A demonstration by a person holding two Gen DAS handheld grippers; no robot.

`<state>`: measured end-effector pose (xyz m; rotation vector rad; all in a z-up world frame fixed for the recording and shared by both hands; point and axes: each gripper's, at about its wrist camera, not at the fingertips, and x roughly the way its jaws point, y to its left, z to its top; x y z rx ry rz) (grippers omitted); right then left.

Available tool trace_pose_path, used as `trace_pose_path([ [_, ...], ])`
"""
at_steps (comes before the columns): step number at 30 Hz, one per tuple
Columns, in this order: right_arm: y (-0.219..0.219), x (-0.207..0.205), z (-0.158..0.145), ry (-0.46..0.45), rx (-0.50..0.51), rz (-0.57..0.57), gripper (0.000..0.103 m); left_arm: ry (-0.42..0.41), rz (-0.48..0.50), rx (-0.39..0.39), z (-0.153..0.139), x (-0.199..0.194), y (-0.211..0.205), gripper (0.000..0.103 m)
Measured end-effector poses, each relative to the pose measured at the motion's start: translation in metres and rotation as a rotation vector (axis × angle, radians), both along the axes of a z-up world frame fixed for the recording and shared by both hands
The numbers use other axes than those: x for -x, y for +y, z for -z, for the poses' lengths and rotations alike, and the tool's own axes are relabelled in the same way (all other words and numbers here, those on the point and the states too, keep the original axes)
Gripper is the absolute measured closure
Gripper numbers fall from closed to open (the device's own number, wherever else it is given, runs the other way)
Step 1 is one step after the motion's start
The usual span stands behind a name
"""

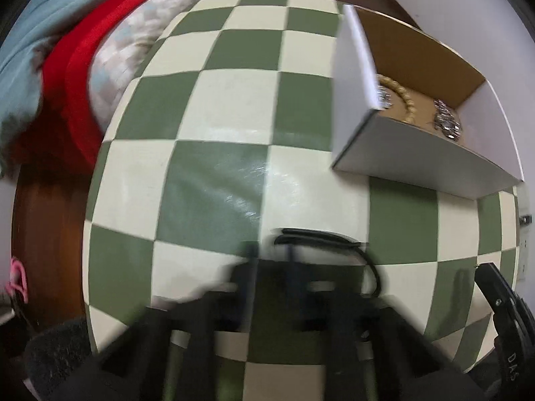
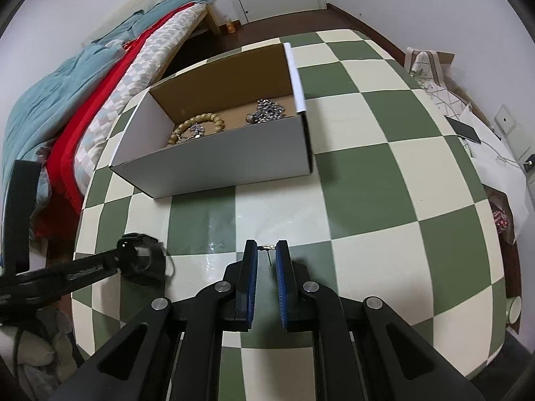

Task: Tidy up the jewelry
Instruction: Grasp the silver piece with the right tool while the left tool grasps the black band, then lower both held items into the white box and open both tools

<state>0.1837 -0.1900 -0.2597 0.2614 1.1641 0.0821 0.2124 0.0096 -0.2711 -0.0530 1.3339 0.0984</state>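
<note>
Blue-padded right tongs (image 2: pixel 266 250) fill the bottom of the right wrist view, their jaws drawn narrow around a small gold earring (image 2: pixel 268 247) with a thin post, pinched at the fingertips just above the green-and-cream checkered counter (image 2: pixel 384 173). At 12 o'clock from them stands an open cardboard box (image 2: pixel 214 163) holding a wooden bead bracelet (image 2: pixel 200 121) on its left and a heap of silver chain jewelry (image 2: pixel 267 112) on its right. At 9 o'clock the left tongs (image 2: pixel 140 260) reach in from the edge, closed on a black watch-like band (image 2: pixel 147 262) lying on the counter. A bed with teal and red blankets (image 2: pixel 67 100) lies beyond at 10 o'clock.

The left wrist view is blurred: only there do the left tongs (image 1: pixel 271 260) appear head-on, jaws together over a black looped strap (image 1: pixel 334 240). The box (image 1: pixel 418 167) sits at 2 o'clock, and the earring is not visible.
</note>
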Motion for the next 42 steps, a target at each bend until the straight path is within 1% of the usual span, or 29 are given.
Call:
trace_pose_path([
  [1, -0.001, 0.0, -0.001, 0.001, 0.001, 0.001, 0.091, -0.005, 0.011, -0.016, -0.001, 0.0, -0.003, 0.101],
  [3, 0.0, 0.0, -0.002, -0.001, 0.006, 0.003, 0.092, -0.047, 0.033, -0.071, -0.007, 0.003, -0.01, 0.102],
  [6, 0.001, 0.0, -0.009, -0.008, 0.022, 0.002, 0.092, -0.105, 0.055, -0.128, -0.021, 0.009, -0.018, 0.102],
  [9, 0.004, -0.001, -0.021, -0.033, 0.043, -0.011, 0.092, -0.155, 0.073, -0.156, -0.04, 0.019, -0.024, 0.102],
  [13, 0.008, -0.001, -0.034, -0.058, 0.046, -0.029, 0.092, -0.217, 0.087, -0.162, -0.069, 0.03, -0.025, 0.102],
  [18, 0.014, -0.001, -0.055, -0.093, 0.05, -0.049, 0.092, -0.299, 0.095, -0.14, -0.108, 0.039, -0.025, 0.102],
  [23, 0.012, -0.004, -0.08, -0.13, 0.051, -0.052, 0.092, -0.365, 0.097, -0.115, -0.139, 0.034, -0.029, 0.102],
  [27, 0.007, -0.011, -0.098, -0.156, 0.059, -0.046, 0.092, -0.399, 0.097, -0.1, -0.157, 0.024, -0.031, 0.102],
  [32, 0.0, -0.025, -0.114, -0.181, 0.058, -0.044, 0.092, -0.408, 0.093, -0.081, -0.162, 0.009, -0.036, 0.102],
  [35, -0.003, -0.037, -0.118, -0.186, 0.047, -0.051, 0.092, -0.391, 0.089, -0.059, -0.159, -0.009, -0.036, 0.102],
  [39, -0.007, -0.059, -0.114, -0.165, 0.013, -0.056, 0.092, -0.336, 0.093, -0.011, -0.147, -0.034, -0.035, 0.102],
  [42, -0.009, -0.075, -0.103, -0.128, -0.032, -0.062, 0.092, -0.268, 0.102, 0.045, -0.131, -0.054, -0.036, 0.102],
])
